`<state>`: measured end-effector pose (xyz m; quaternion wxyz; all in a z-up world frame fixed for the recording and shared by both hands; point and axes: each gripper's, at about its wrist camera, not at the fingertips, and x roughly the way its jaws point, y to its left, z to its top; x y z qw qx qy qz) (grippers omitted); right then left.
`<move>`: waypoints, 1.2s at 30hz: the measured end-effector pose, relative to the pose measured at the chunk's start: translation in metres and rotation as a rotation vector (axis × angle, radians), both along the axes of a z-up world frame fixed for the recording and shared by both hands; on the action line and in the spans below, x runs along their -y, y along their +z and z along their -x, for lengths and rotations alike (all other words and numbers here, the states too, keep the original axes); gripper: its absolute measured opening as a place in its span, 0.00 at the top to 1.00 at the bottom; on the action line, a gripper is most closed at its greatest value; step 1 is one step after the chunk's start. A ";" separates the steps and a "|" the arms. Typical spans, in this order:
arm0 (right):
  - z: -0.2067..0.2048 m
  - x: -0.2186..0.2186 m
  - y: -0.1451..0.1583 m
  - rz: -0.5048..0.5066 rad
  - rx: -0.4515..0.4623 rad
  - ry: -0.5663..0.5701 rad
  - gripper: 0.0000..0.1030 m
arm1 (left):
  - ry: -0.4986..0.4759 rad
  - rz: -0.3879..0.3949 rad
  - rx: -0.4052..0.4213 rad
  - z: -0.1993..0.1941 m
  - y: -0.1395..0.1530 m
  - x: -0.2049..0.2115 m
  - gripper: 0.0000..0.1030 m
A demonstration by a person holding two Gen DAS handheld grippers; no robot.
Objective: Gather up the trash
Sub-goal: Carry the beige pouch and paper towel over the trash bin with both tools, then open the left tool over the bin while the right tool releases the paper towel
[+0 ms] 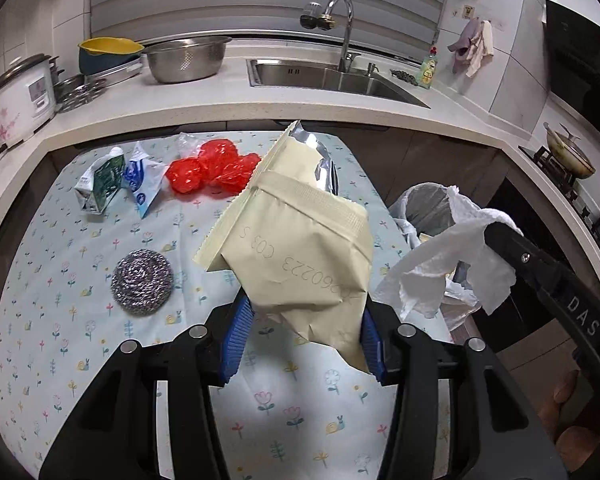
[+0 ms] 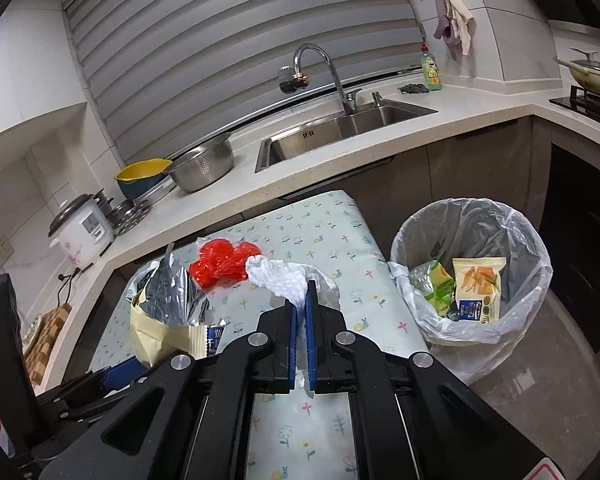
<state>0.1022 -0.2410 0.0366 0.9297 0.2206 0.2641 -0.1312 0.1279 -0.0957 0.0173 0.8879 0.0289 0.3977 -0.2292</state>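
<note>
While both pieces of trash are carried clear of the counter [image 2: 324, 224], the step in hand is judged to be the transfer toward the lined bin [image 2: 470, 216], which is seen ahead and to the right of the right hand-held gripper [image 2: 305, 300], standing on the floor just beside the counter's edge and already holding a few snack packets. Ahead of the left hand-held gripper [image 1: 306, 320] a cream foil-lined pouch [image 1: 296, 240] is held; its jaws are only part-way spread, the blue pads being pressed on the pouch's crumpled lower end, with the torn silver mouth pointing away. To the right of that gripper the bin is partly hidden by a white paper towel [image 2: 278, 280], which is pinched between the nearly closed pads of the right hand-held gripper and spills forward beyond its tips. Left on the counter, ahead and to the left of the left hand-held gripper, are red plastic wrapping [image 1: 212, 170], a crushed carton [image 1: 100, 184], a blue-and-white wrapper [image 1: 142, 180] and, nearer, a steel scouring pad [image 1: 142, 282]. Each gripper would next need to be brought over the bin's open mouth before its pads are parted, so that the light towel and the pouch fall inside the liner rather than on its folded rim or the floor; four further pieces would then remain to be fetched.
</note>
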 end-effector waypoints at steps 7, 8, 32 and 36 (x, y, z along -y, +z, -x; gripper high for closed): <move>0.010 0.045 -0.003 -0.011 0.003 -0.060 0.96 | -0.061 -0.018 0.001 -0.005 -0.001 0.051 0.55; 0.011 0.052 -0.003 -0.012 0.003 -0.070 0.96 | -0.070 -0.020 0.002 -0.006 -0.001 0.059 0.55; 0.003 0.175 -0.028 0.002 -0.052 -0.250 0.95 | -0.316 -0.068 0.015 -0.027 -0.022 0.220 0.51; 0.001 0.184 -0.034 -0.016 -0.052 -0.267 0.91 | -0.326 -0.067 0.024 -0.027 -0.025 0.229 0.46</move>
